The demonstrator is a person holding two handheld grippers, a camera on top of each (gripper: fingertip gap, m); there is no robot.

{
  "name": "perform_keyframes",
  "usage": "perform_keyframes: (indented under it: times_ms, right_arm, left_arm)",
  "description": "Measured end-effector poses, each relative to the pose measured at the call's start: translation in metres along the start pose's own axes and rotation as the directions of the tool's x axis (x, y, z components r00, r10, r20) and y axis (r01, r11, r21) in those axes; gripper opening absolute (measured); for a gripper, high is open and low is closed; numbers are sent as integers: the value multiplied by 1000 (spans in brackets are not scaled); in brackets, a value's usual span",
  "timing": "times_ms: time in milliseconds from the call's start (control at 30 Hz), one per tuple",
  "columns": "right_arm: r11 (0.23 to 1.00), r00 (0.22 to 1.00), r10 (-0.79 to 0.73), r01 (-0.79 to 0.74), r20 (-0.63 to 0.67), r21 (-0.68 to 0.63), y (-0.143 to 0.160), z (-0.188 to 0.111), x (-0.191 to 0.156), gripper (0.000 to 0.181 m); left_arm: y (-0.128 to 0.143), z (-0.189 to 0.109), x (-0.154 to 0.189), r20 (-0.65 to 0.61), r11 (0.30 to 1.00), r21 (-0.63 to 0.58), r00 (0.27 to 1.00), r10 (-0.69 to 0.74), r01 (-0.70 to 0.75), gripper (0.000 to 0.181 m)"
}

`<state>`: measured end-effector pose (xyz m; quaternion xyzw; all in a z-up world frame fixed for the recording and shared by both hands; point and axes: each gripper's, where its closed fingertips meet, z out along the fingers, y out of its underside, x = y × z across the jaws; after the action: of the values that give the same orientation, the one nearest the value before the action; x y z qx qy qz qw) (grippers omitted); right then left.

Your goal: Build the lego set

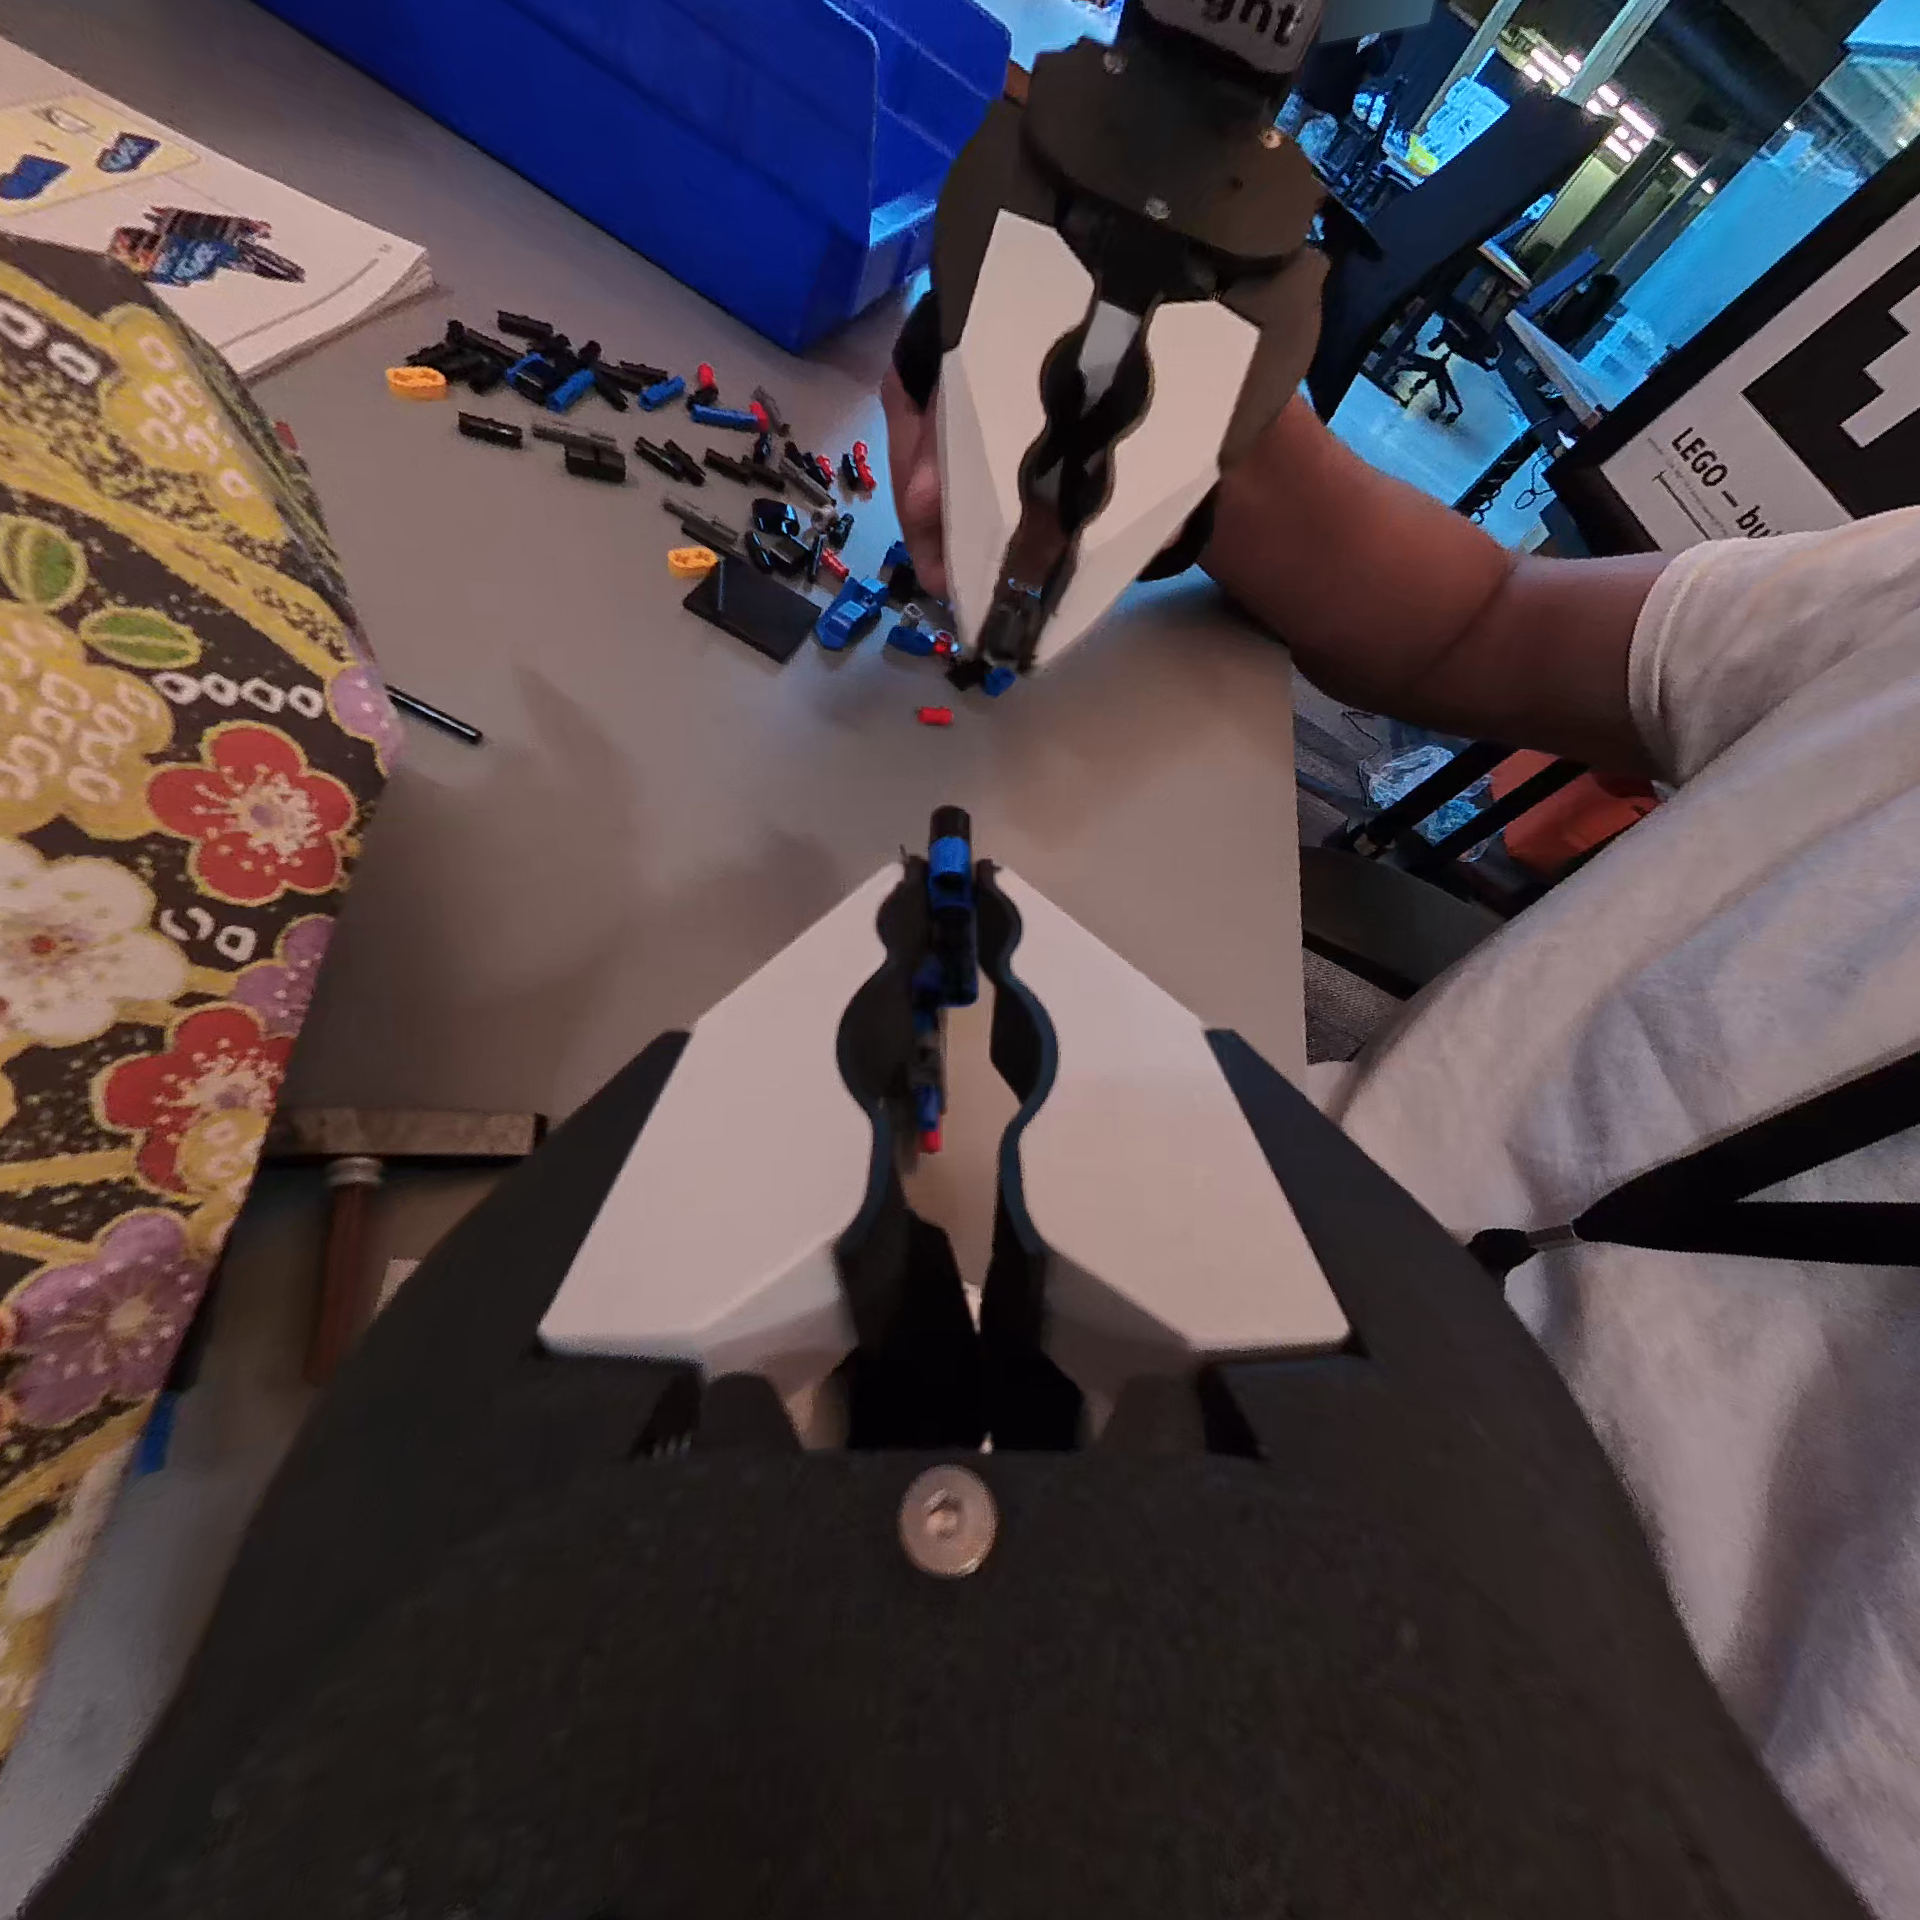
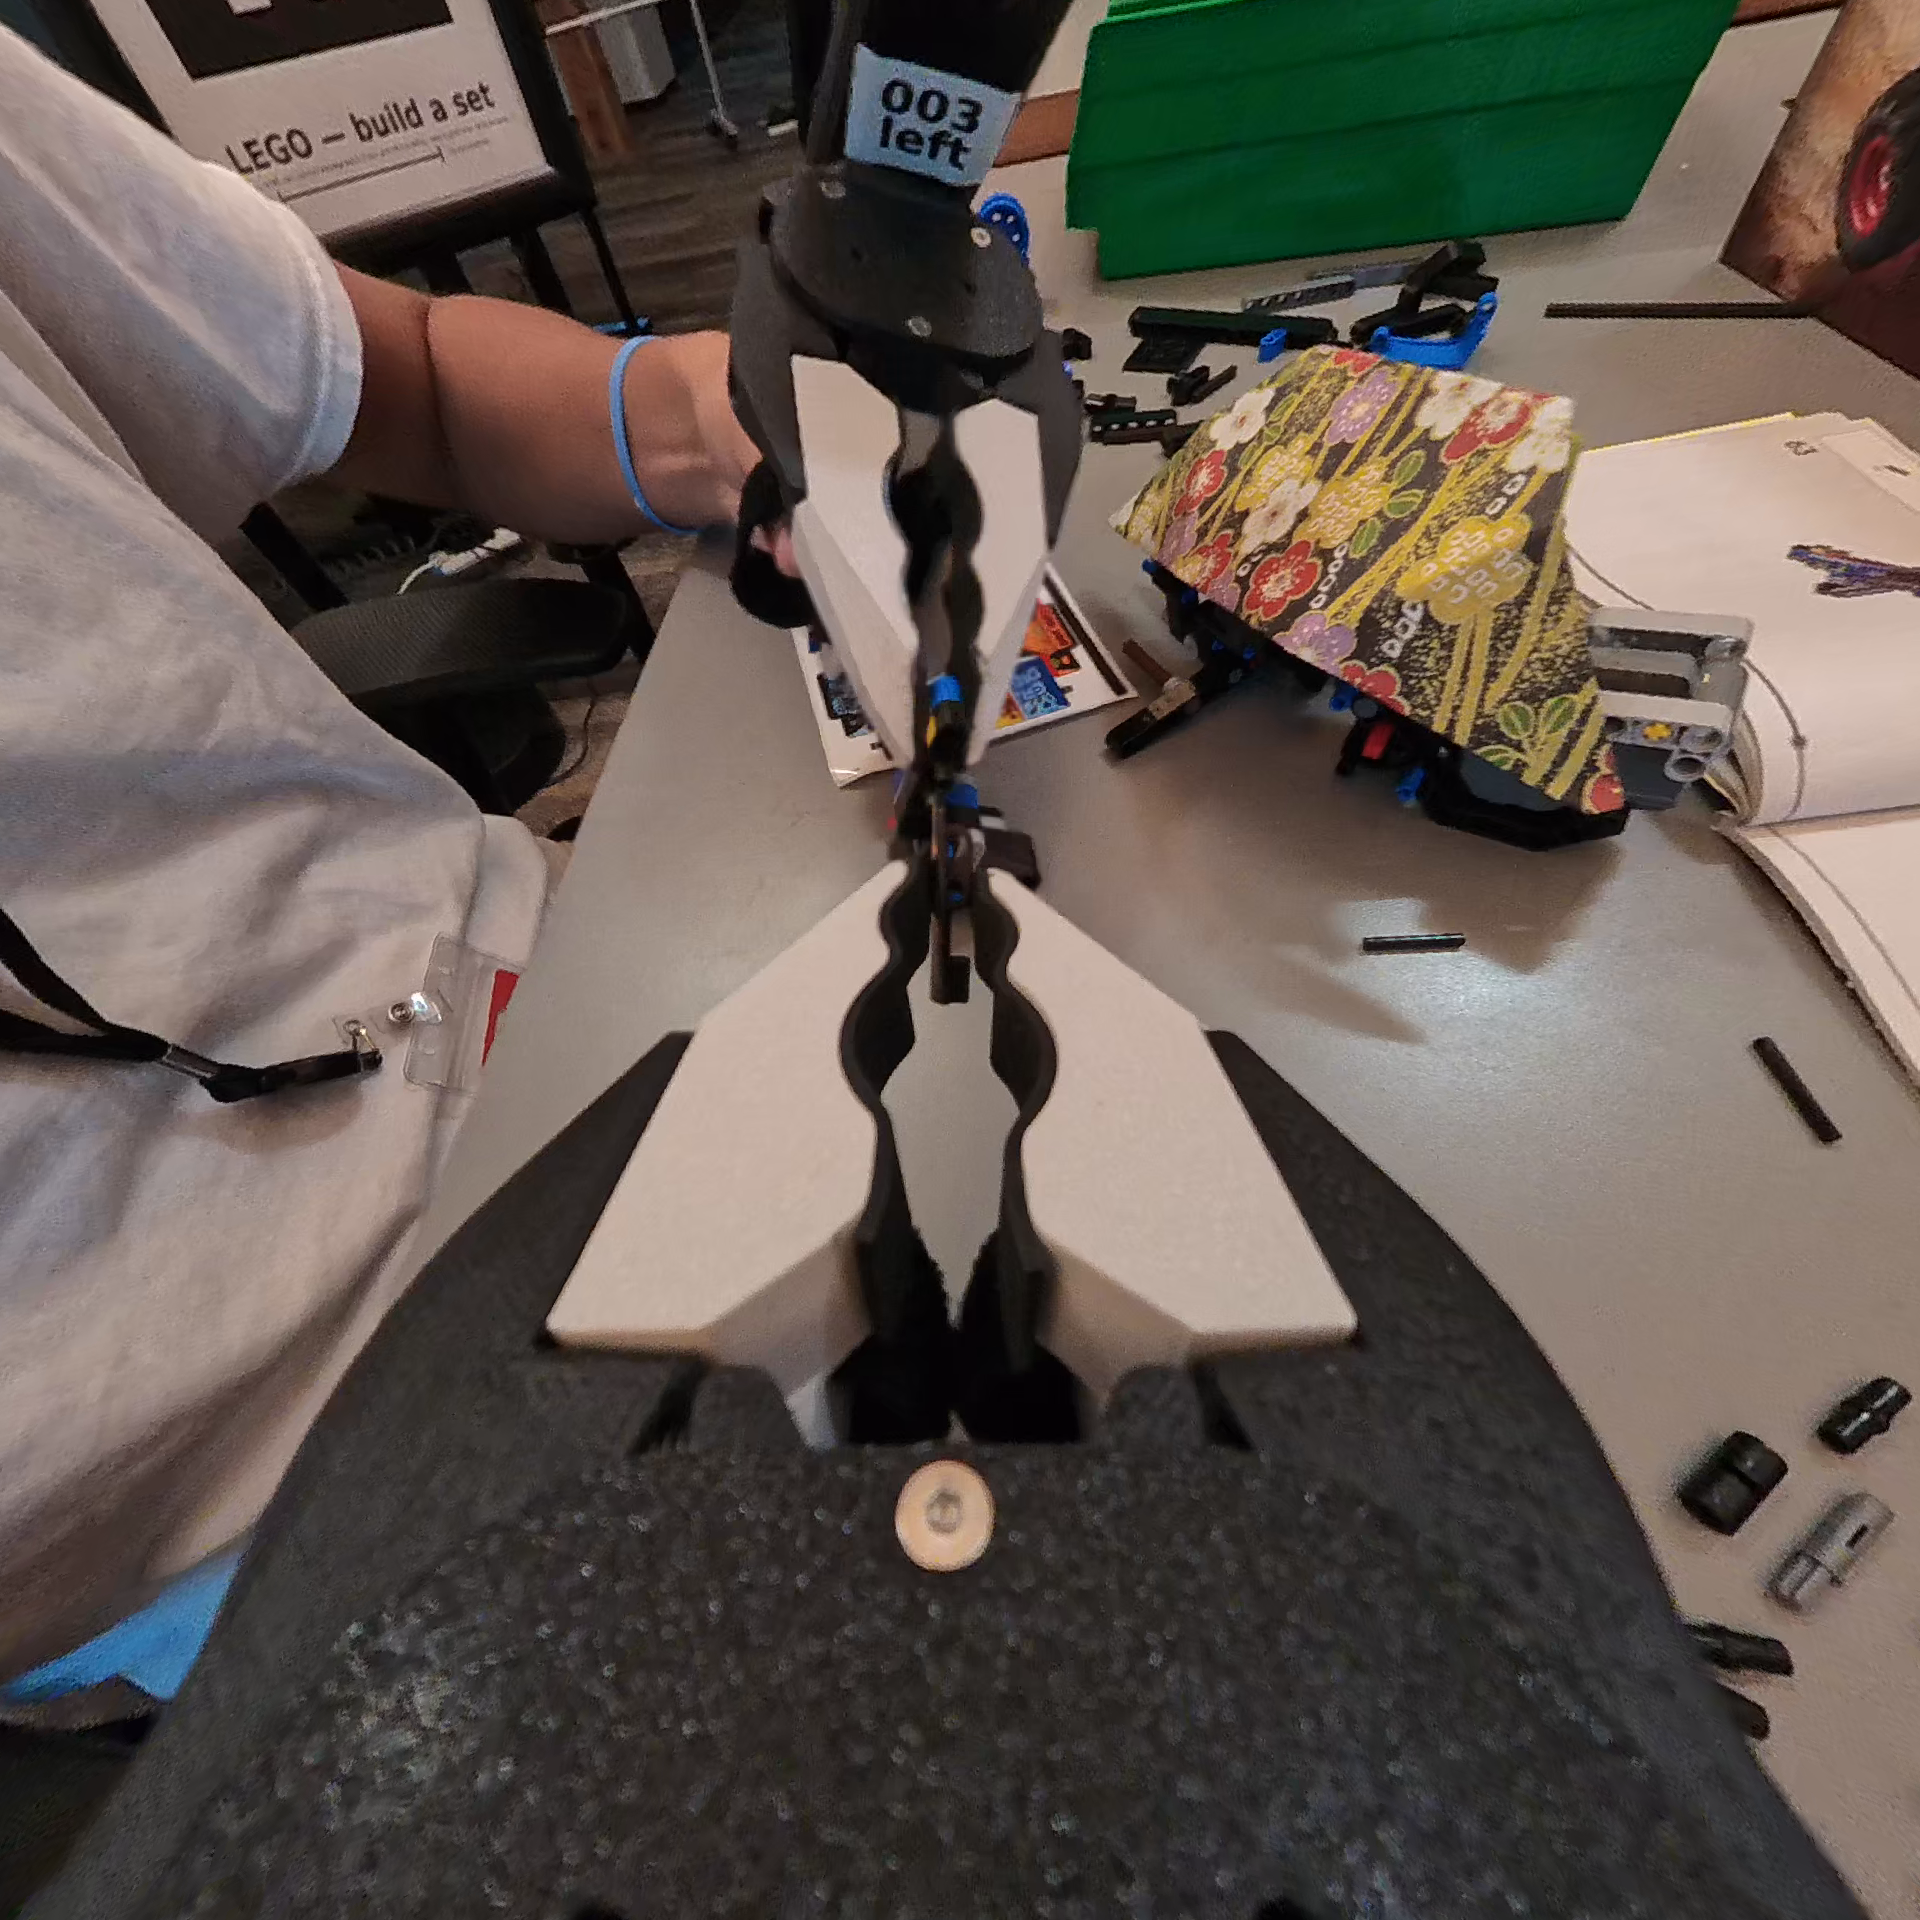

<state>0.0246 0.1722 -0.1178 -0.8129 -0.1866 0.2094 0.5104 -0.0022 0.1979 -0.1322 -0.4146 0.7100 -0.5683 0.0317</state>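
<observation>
Left hand-held gripper clamps subassembly (green bin right-view only).

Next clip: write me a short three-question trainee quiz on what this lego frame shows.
1. True or false: the left gripper is shut on a blue and black lego piece.
2. What colour is the storage bin behind the loose lego parts in the left wrist view?
3. What covers the partly built model: A) floral cloth, B) the instruction booklet, C) nothing?

Key: 1 true; 2 blue; 3 A.
</observation>
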Motion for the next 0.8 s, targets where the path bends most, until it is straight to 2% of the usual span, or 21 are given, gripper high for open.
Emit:
perform_keyframes:
  times_ms: [100,167,267,333,433,600,700,800]
  right_arm:
    - [999,998,46,-44,-34,32,-3,0,9,6]
    - [993,995,93,-90,-30,73,-9,-1,11,6]
    - [962,982,172,-184,74,202,-33,-11,6,6]
    - [901,955,231,-282,185,329,-57,-25,3,6]
    - [802,914,282,-392,293,452,-78,-44,5,5]
    - [757,880,373,-472,294,452,-74,-42,18,5]
    - [739,862,395,-503,316,449,-71,-38,20,6]
    - [733,845,416,-530,336,425,-67,-30,18,5]
  left_arm:
    - [-4,2,2,-9,1000,14,1000,13,-13,5]
    - [-22,-2,16,-91,996,91,995,34,-25,5]
    - [-62,-11,36,-205,979,205,977,56,-13,5]
    - [-76,-9,47,-274,982,188,960,54,-1,5]
    - [-92,1,37,-231,977,213,970,72,-22,5]
    - [-97,10,20,-232,963,265,973,9,55,5]
    - [-98,4,17,-268,947,300,963,-36,119,5]
    - [-98,-1,14,-255,938,328,967,-24,110,5]
